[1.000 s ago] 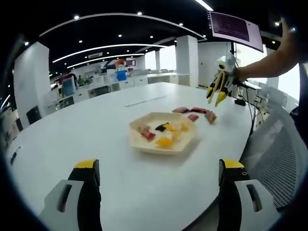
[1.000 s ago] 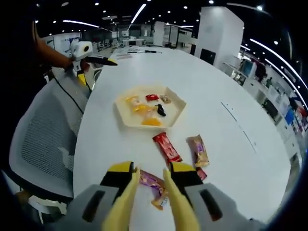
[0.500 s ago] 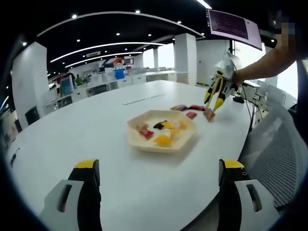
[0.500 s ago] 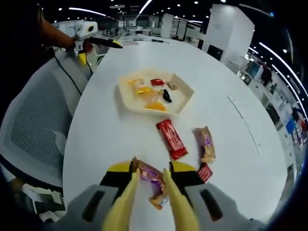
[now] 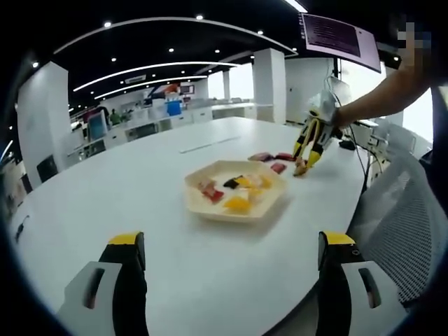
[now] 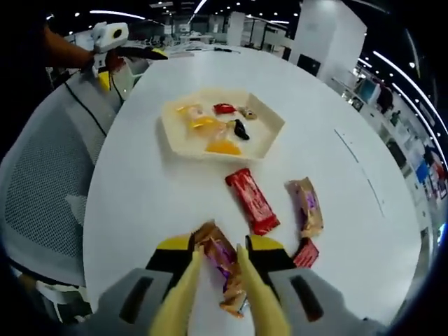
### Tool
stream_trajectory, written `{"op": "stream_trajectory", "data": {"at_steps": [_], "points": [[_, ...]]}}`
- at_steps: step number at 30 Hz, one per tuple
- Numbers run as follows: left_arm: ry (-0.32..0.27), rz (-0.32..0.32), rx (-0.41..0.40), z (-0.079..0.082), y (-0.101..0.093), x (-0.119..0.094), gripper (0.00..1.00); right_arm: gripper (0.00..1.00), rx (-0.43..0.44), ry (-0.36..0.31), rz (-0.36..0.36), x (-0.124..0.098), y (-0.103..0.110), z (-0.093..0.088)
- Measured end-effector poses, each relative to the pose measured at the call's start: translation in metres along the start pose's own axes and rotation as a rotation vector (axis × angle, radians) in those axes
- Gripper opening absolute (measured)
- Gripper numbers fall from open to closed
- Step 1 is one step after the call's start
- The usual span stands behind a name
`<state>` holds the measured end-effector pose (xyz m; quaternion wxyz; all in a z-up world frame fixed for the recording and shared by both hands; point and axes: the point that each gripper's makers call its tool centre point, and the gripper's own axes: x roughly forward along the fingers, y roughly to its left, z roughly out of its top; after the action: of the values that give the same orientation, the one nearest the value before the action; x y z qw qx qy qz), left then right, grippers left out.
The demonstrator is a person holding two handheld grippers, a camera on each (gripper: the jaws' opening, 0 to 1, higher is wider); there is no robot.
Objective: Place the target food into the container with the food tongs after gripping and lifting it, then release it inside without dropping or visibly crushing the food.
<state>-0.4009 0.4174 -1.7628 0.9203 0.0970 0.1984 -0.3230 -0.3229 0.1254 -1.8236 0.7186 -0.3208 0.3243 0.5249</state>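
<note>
A snack in a purple and brown wrapper (image 6: 222, 260) lies on the white table, between the two yellow tong arms of my right gripper (image 6: 218, 253). The arms straddle it with a gap and do not visibly squeeze it, so the gripper is open. From the left gripper view, that right gripper (image 5: 306, 145) points down with its tong tips at the snack (image 5: 302, 169) on the table. A beige hexagonal tray (image 6: 172, 143) (image 5: 231, 218) holds several small food pieces. My left gripper (image 5: 231, 276) hovers over the near table edge, jaws wide apart and empty.
A red bar (image 6: 252, 201), a tan and purple packet (image 6: 306, 206) and a small red packet (image 6: 306, 253) lie beside the tray. A grey mesh chair (image 6: 42, 189) (image 5: 399, 217) stands at the table edge. The left gripper (image 6: 110, 35) is held by a hand.
The right gripper has come down to the table, and its tong arms now straddle the purple snack. The left gripper has barely moved.
</note>
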Motion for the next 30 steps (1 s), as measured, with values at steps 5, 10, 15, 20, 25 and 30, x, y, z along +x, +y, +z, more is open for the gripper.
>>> {"op": "stream_trajectory", "data": {"at_steps": [5,10,15,20,25,30], "points": [[-0.005,0.003,-0.004,0.001,0.001,-0.001,1.0,0.24,0.014,0.019,0.009,0.002,0.002,-0.004],[-0.01,0.009,-0.005,0.002,0.001,-0.001,1.0,0.2,0.055,0.032,-0.019,0.001,-0.002,-0.001],[-0.012,0.008,-0.006,0.003,0.002,-0.001,1.0,0.2,0.104,0.017,-0.018,-0.001,-0.002,0.004],[-0.014,0.007,-0.008,0.003,0.001,-0.001,1.0,0.19,0.123,0.016,-0.012,-0.004,-0.001,0.005],[-0.019,0.01,-0.006,0.004,0.002,-0.002,1.0,0.19,0.133,0.004,-0.029,-0.013,-0.009,0.013],[-0.029,0.002,-0.024,0.006,0.002,-0.001,1.0,0.2,0.128,0.001,-0.04,-0.021,-0.016,0.02]]}}
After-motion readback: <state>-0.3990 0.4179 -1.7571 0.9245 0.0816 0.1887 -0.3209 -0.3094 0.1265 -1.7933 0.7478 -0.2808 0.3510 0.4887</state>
